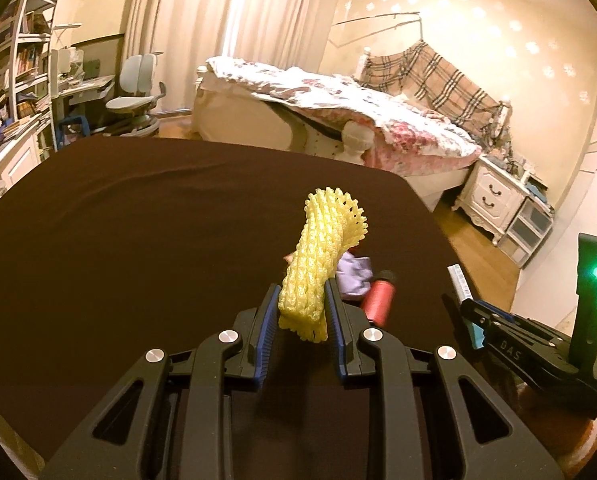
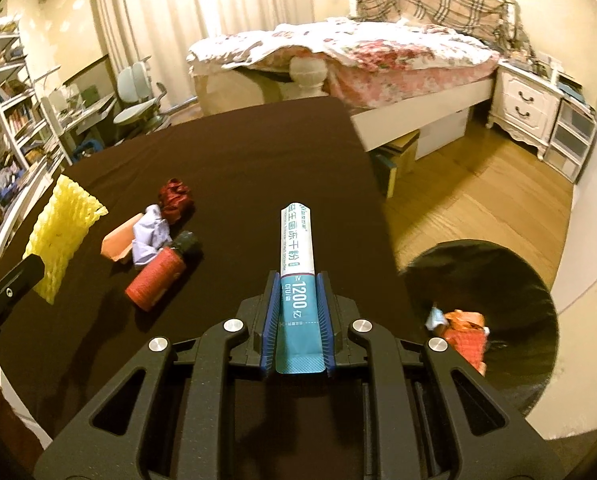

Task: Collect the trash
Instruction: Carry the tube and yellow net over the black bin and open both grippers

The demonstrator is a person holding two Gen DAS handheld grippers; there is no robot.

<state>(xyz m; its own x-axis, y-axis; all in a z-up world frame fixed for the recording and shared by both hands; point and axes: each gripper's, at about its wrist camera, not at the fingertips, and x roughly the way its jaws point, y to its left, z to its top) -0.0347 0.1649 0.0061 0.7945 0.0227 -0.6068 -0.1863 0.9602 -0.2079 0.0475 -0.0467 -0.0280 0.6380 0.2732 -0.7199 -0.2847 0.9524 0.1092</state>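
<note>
My left gripper point(image 1: 301, 292) is shut on a yellow foam fruit net point(image 1: 318, 256), held above the dark brown tablecloth point(image 1: 138, 220); the same foam net point(image 2: 60, 236) shows at the left of the right wrist view. My right gripper point(image 2: 297, 280) is shut on a white and teal sachet point(image 2: 296, 252) that sticks out forward between the pads. On the cloth lie a red bottle with a black cap point(image 2: 158, 276), a crumpled lilac wrapper point(image 2: 152, 236), an orange scrap point(image 2: 118, 242) and a dark red crumpled wrapper point(image 2: 174, 196). A black-lined bin point(image 2: 530, 280) on the floor to the right holds orange trash point(image 2: 464, 332).
The table's right edge point(image 2: 382, 216) drops to a wooden floor point(image 2: 478, 192). A bed point(image 2: 358, 56), a white nightstand point(image 2: 526, 104), a desk chair point(image 2: 134, 100) and bookshelves point(image 2: 6, 100) stand beyond. The right gripper's body point(image 1: 538, 336) shows at the right of the left wrist view.
</note>
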